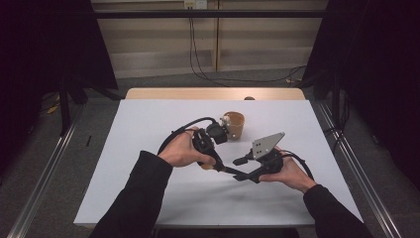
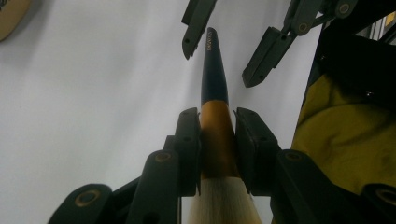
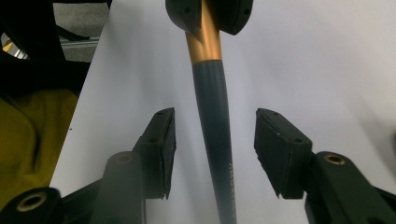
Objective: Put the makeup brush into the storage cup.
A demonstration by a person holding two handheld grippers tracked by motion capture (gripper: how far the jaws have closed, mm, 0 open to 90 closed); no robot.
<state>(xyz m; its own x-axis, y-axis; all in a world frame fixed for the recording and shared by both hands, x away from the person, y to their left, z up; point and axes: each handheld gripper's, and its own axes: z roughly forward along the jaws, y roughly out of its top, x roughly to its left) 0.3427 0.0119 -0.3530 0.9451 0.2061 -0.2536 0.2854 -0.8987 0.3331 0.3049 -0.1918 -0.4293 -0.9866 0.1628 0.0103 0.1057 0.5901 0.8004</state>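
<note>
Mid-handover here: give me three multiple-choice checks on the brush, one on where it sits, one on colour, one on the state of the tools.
1. Where is the dark handle end of the gold-banded makeup brush?
A. Between the right tool's open jaws
B. Inside the brown wooden cup
C. Flat on the white table

2. What colour is the band that the left tool clamps?
A. Red
B. Gold
C. Green

3. How does the right tool stand?
A. Shut on the brush
B. Shut on nothing
C. Open, pads clear of the handle

Answers: 1 A, the right gripper view shows the handle running between its two pads. 2 B, the left gripper view shows gold metal between the pressed pads. 3 C, gaps show on both sides of the handle.
</note>
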